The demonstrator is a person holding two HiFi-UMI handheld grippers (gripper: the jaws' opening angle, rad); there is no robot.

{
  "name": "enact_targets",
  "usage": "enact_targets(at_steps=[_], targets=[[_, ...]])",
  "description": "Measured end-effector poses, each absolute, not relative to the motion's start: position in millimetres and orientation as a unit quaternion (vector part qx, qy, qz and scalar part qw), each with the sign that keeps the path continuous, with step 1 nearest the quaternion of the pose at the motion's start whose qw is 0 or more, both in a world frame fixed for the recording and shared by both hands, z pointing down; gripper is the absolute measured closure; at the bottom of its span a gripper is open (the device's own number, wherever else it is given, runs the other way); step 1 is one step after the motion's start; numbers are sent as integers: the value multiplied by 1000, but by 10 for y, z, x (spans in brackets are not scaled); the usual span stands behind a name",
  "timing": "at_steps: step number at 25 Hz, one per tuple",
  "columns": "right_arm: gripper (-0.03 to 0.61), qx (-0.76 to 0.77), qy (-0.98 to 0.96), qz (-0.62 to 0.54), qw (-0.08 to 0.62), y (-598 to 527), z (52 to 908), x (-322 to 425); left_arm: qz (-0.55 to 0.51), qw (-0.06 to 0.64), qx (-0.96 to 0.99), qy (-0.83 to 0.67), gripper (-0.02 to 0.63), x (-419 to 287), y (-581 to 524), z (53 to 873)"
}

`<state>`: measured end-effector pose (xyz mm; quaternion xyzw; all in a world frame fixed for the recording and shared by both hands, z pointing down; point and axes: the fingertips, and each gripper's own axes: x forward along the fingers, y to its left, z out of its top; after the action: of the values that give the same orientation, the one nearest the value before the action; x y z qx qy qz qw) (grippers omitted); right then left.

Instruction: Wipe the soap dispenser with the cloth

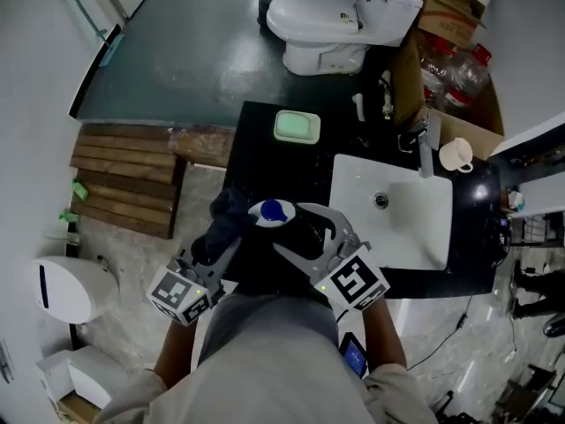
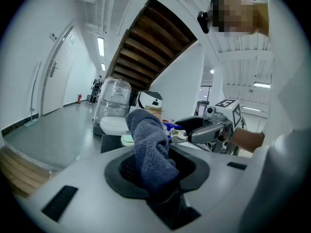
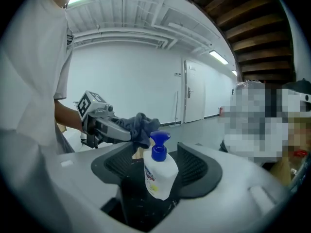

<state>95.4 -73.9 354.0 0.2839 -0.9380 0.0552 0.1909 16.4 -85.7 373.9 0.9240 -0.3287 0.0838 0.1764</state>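
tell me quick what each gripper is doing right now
left gripper: shut on the cloth
right gripper: open, with the soap dispenser standing between its jaws, not gripped

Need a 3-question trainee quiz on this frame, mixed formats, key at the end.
1. What does the left gripper hold? A brush; B cloth; C glove.
2. True or false: the dispenser stands between the open jaws of the right gripper.
3. Fill in: the dispenser's pump is ___ in colour.
Key: 1 B; 2 true; 3 blue.
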Motion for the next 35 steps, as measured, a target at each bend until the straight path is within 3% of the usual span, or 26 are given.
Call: enact_targets(at_steps=[7, 19, 35], targets=[[270, 272, -924, 67, 261, -813, 3810, 840, 78, 168, 937, -295, 506, 138, -1033, 3853], [273, 219, -917, 42, 331, -992, 4102, 786, 76, 155, 936, -306, 505, 248, -1281, 3947], [307, 183, -921, -19, 344, -786, 4135, 681, 104, 143, 934, -309, 505, 254, -1229, 3983]])
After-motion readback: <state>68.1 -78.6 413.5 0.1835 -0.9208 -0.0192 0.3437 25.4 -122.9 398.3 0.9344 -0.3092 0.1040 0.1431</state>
